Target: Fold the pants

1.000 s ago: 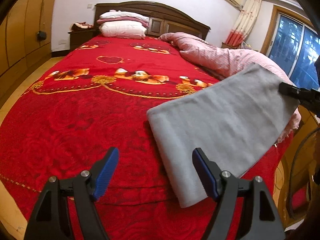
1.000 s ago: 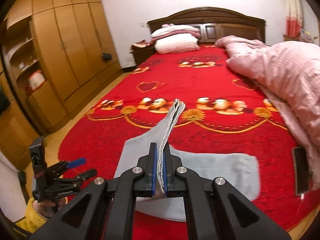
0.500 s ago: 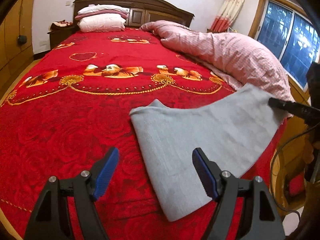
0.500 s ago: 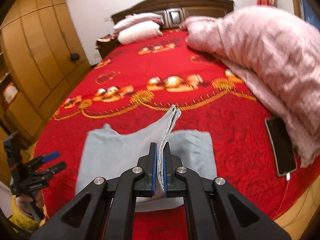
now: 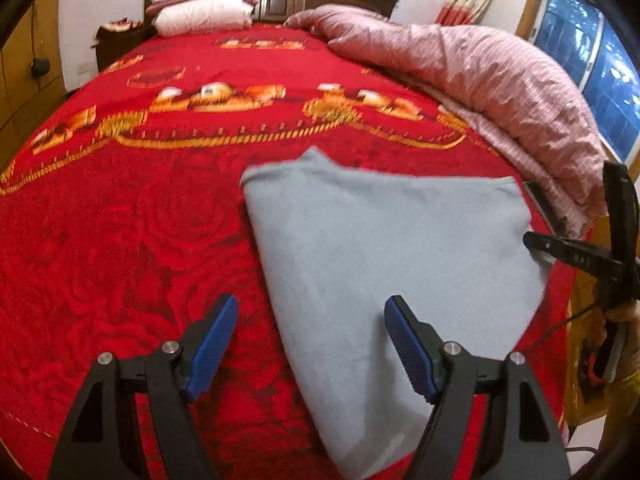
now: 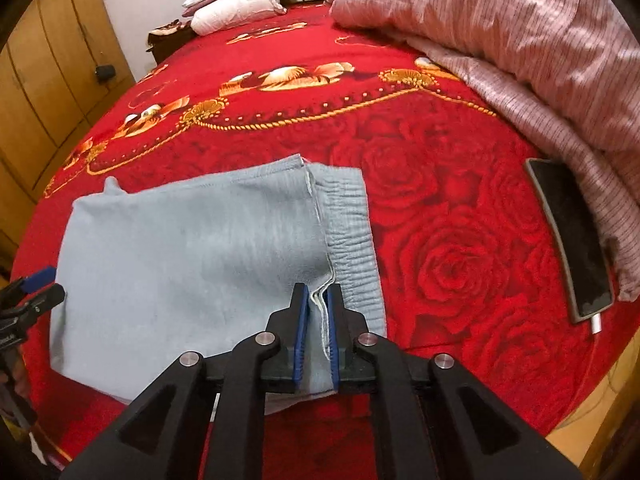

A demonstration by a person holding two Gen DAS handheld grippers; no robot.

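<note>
folded grey pants [image 6: 192, 256] on bed [image 6: 432, 216]; right gripper [image 6: 317, 320] fingers slightly parted around hem at 6 o'clock; left gripper [image 5: 308, 344] fingers wide apart, empty.

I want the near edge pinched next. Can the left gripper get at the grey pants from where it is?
Probably yes. The left gripper is open and holds nothing, and the grey pants lie flat on the red bedspread right before its fingers. Nothing lies between them.
</note>
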